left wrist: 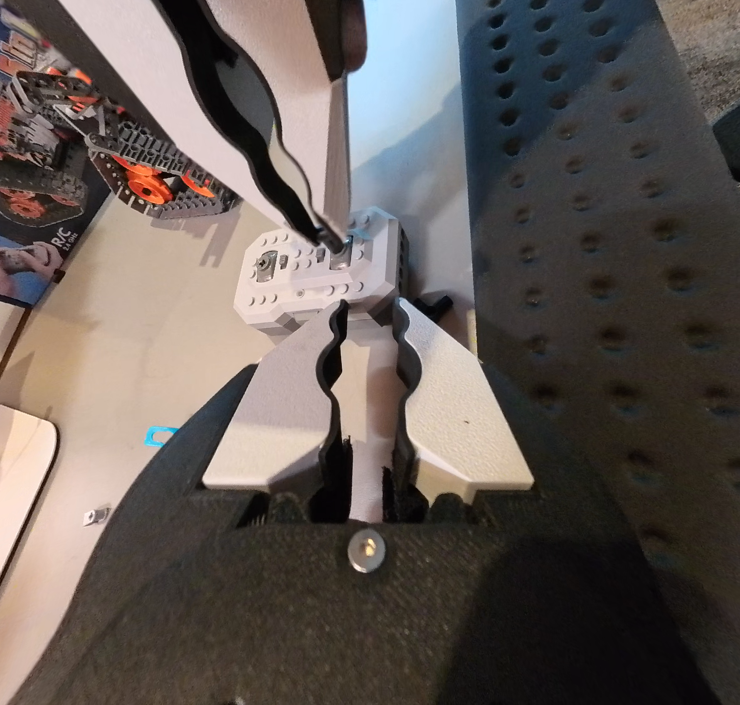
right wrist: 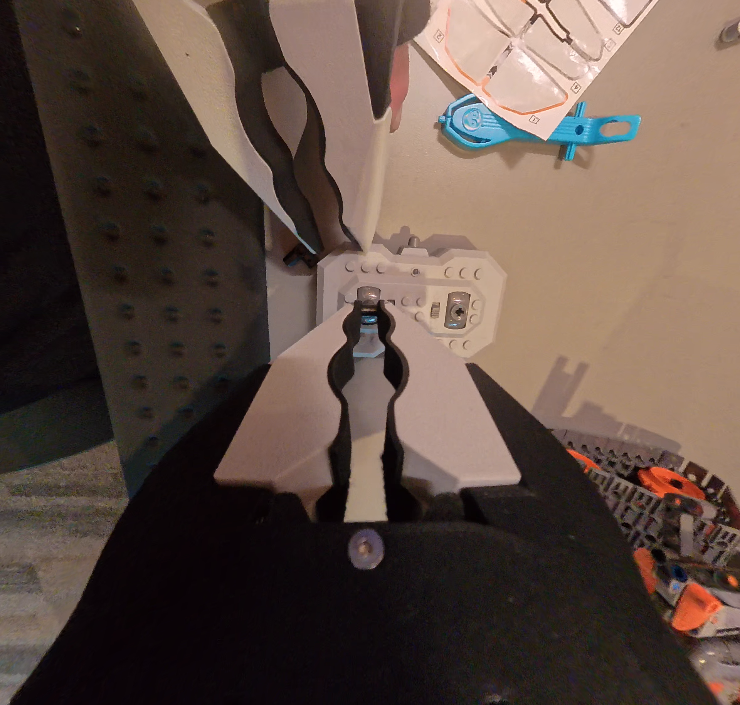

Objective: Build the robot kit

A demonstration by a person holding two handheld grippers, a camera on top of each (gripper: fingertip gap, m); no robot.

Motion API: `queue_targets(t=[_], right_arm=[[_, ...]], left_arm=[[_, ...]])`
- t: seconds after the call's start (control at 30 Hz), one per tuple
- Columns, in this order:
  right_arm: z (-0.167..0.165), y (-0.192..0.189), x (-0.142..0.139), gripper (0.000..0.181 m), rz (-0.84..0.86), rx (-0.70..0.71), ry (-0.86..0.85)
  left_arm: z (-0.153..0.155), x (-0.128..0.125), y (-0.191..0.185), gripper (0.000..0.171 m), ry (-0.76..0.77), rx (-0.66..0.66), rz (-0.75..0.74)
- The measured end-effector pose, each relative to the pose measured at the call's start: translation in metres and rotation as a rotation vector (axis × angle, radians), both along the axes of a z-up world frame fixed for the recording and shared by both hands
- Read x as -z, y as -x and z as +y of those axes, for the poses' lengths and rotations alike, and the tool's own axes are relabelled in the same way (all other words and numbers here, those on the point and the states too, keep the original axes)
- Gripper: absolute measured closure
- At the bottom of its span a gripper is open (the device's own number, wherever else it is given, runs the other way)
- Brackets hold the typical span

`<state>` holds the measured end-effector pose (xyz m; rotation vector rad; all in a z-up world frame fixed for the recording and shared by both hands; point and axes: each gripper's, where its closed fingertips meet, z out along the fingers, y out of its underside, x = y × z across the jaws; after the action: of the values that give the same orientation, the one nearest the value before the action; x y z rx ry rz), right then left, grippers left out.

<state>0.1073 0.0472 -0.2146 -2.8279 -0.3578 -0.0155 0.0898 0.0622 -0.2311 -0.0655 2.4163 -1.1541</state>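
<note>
A light grey studded brick-built remote control [left wrist: 320,269] lies on the beige table, next to a dark perforated panel. My left gripper [left wrist: 369,312] is closed around the remote's near edge, one finger on each side of it. My right gripper [right wrist: 366,305] is shut on a small grey lever [right wrist: 367,296] on top of the remote [right wrist: 420,285]. A second lever [right wrist: 458,309] sits free beside it. In the left wrist view the right gripper [left wrist: 331,238] comes down from above onto the lever. In the right wrist view the left gripper [right wrist: 340,247] stands at the remote's far edge.
The dark perforated metal panel [left wrist: 600,245] stands close beside the remote, also in the right wrist view [right wrist: 140,245]. A tracked model with orange wheels [left wrist: 152,181], a printed box [left wrist: 32,165], a blue separator tool [right wrist: 520,125], a sticker sheet [right wrist: 540,25] and a black pin [right wrist: 298,259] lie around. Both grippers' tips are close together, under 4 cm apart.
</note>
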Motion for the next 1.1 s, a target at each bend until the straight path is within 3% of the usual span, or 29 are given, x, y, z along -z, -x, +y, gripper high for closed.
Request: queue_targets(t=[0.07,0.1,0.23,0.4,0.57,0.7,0.8,0.9,1.1], right_arm=[[-0.003,-0.002,-0.006,0.13,0.013,0.053,-0.03],[-0.001,-0.005,-0.015,0.125,0.005,0.078,-0.088],[-0.021,-0.013,-0.04,0.146,-0.001,0.17,-0.207],[-0.041,-0.004,-0.006,0.156,0.007,0.204,-0.151],[-0.031,0.006,0.015,0.159,0.057,0.21,-0.224],[-0.019,0.012,0.009,0.175,0.109,0.207,-0.334],[-0.001,0.018,0.011,0.174,0.104,0.194,-0.391],[0.0,0.02,0.006,0.169,0.081,0.161,-0.402],[-0.004,0.007,-0.014,0.162,0.072,0.136,-0.502]], left_arm=[[0.003,0.002,-0.003,0.149,-0.026,-0.024,-0.022],[0.004,0.002,-0.004,0.147,-0.031,-0.034,-0.031],[0.01,-0.008,0.0,0.15,-0.008,-0.066,-0.023],[0.01,-0.002,0.005,0.148,-0.04,-0.116,0.048],[0.004,0.003,-0.002,0.147,-0.05,-0.184,0.073],[0.006,0.002,-0.012,0.147,-0.058,-0.216,0.091],[0.001,0.004,-0.017,0.147,-0.064,-0.212,0.097],[0.019,0.005,-0.027,0.146,-0.134,-0.3,0.047],[0.09,0.003,-0.02,0.132,-0.223,-0.572,0.041]])
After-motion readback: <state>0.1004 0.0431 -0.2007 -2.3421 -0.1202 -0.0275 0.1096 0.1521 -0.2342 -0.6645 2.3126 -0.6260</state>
